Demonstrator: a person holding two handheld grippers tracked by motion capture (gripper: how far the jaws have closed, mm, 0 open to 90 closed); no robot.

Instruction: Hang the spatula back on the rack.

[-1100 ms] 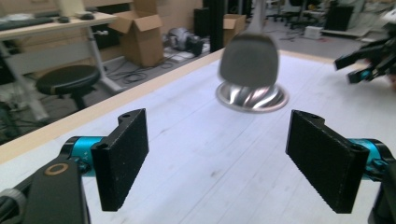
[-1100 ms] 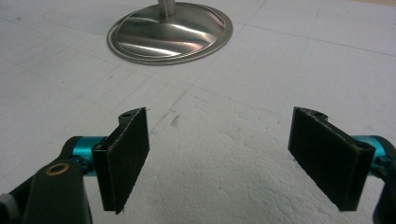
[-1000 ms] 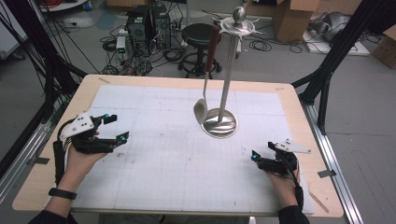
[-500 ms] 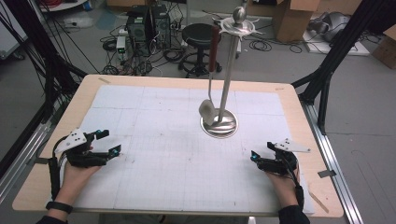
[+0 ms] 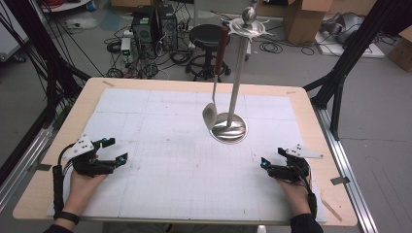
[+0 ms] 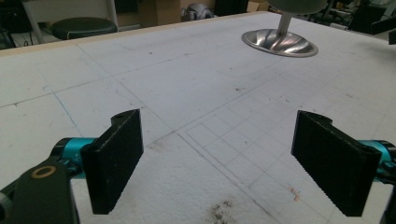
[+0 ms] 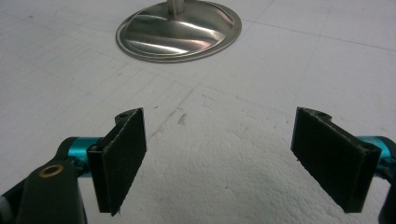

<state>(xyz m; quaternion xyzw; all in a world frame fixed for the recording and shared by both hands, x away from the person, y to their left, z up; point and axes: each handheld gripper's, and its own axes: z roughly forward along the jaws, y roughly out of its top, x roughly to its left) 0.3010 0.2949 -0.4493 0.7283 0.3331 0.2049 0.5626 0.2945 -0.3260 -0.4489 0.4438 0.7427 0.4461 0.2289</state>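
Ladle (image 5: 211, 114) is hung on stand (image 5: 236, 92), far centre, well apart from L gripper (image 5: 114, 151) and R gripper (image 5: 272, 156); both jaw pairs are held wide apart, nothing between.

Black stool (image 5: 208, 35) & PC towers (image 5: 151, 25) on floor behind table (image 5: 53, 145).

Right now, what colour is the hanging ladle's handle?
Dark reddish-brown; the ladle's handle shows best in the high view.

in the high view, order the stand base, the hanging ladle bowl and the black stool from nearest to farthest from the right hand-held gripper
1. Stand base, on the mat, up and left of the right hand-held gripper.
2. Ladle bowl, hanging just left of the base.
3. Black stool, on the floor beyond the table's far edge.
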